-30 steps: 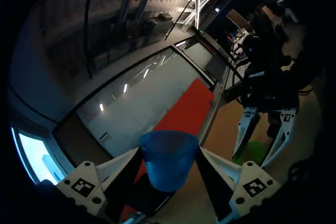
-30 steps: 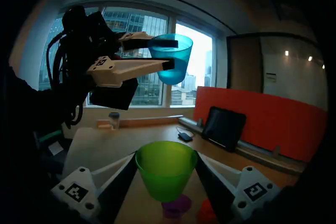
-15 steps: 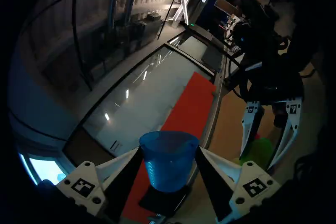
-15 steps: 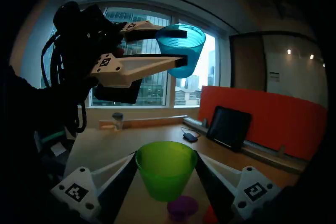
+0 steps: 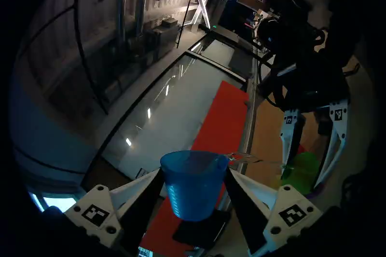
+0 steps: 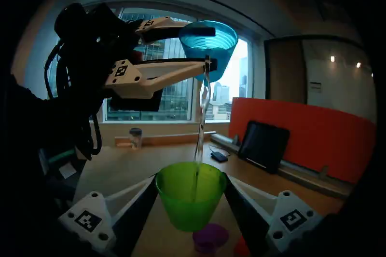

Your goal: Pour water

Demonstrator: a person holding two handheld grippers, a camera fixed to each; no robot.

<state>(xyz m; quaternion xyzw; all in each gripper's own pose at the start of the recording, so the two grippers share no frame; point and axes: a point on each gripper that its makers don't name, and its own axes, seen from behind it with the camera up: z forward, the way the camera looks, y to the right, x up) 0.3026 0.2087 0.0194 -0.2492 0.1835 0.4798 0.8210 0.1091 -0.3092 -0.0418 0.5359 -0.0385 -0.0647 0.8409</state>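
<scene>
Clamps tipped blue cup [image 6: 208, 45] in left gripper [image 5: 194, 180], top centre; grips green cup [image 6: 191, 204] in right gripper [image 6: 191, 182], directly below, catching stream [image 6: 201, 122].

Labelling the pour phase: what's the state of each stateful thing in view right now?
blue cup: tilted, pouring, gripped by left claw
water stream: falling into green cup
green cup: upright, catching water, gripped by right claw
purple cup: ungripped
tablet: propped up, screen dark
</scene>
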